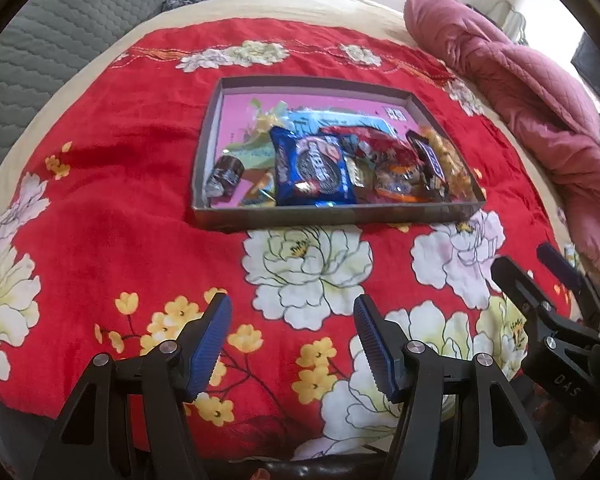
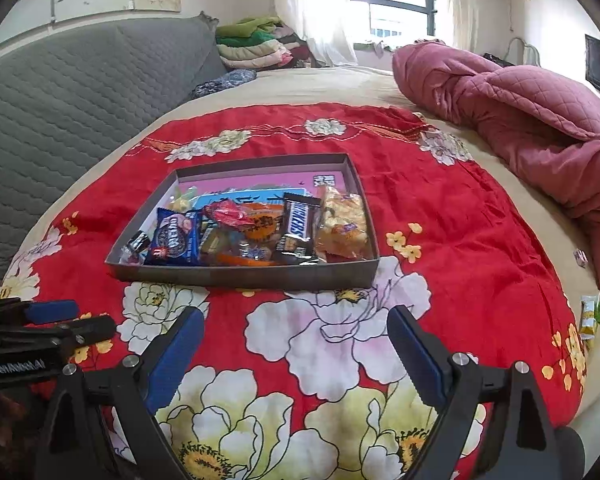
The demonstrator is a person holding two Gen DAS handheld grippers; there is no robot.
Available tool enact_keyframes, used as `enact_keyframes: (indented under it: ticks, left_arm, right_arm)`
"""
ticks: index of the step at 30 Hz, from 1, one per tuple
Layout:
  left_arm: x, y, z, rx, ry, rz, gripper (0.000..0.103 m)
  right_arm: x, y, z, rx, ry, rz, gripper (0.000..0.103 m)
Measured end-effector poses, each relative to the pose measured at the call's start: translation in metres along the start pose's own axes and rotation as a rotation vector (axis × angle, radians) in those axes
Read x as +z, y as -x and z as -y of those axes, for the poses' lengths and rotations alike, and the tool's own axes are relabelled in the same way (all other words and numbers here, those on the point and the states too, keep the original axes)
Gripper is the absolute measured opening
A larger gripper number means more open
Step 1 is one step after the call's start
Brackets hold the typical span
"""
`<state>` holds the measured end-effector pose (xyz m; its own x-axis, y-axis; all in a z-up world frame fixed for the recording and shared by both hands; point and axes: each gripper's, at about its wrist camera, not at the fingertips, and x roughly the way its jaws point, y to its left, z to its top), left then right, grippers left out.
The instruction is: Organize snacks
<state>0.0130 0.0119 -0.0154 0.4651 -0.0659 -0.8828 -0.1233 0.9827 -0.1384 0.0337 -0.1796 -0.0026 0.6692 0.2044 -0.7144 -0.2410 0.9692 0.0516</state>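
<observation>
A shallow grey box tray [image 1: 332, 216] [image 2: 240, 276] with a pink floor lies on the red floral cloth [image 1: 120, 200] and holds several snacks. Among them are a blue cookie pack [image 1: 312, 168] [image 2: 176, 236], a Snickers bar [image 2: 298, 220], a yellow snack bag [image 2: 344, 224], a red wrapper [image 2: 228, 212] and a small black candy [image 1: 226, 174]. My left gripper [image 1: 292, 308] [image 2: 94, 316] hovers open over the cloth in front of the tray, nothing between its blue pads. My right gripper [image 2: 296, 316] [image 1: 524, 258] stands wide open beside it, also empty.
A crumpled pink quilt [image 2: 520, 112] lies along the right of the bed. Grey quilted padding [image 2: 60, 92] runs along the left. Two small snack packets [image 2: 590, 316] lie off the cloth at the right edge. Folded clothes [image 2: 256, 46] are stacked at the back.
</observation>
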Motion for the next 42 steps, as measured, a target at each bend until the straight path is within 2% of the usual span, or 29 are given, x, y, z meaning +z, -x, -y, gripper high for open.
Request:
enact_keyframes:
  ticks: [6,42]
  left_arm:
    - [0.0038,-0.0028,-0.0108,0.023,0.037,-0.008,0.065]
    - [0.0021,-0.0043,-0.0043,0.056,-0.003,-0.004,0.065]
  right_arm:
    - [-0.0003,-0.0013,0.0050,-0.001,-0.019,-0.002,0.093]
    - [-0.0002,0.0004,0.0050,-0.037,0.006,0.021,0.093]
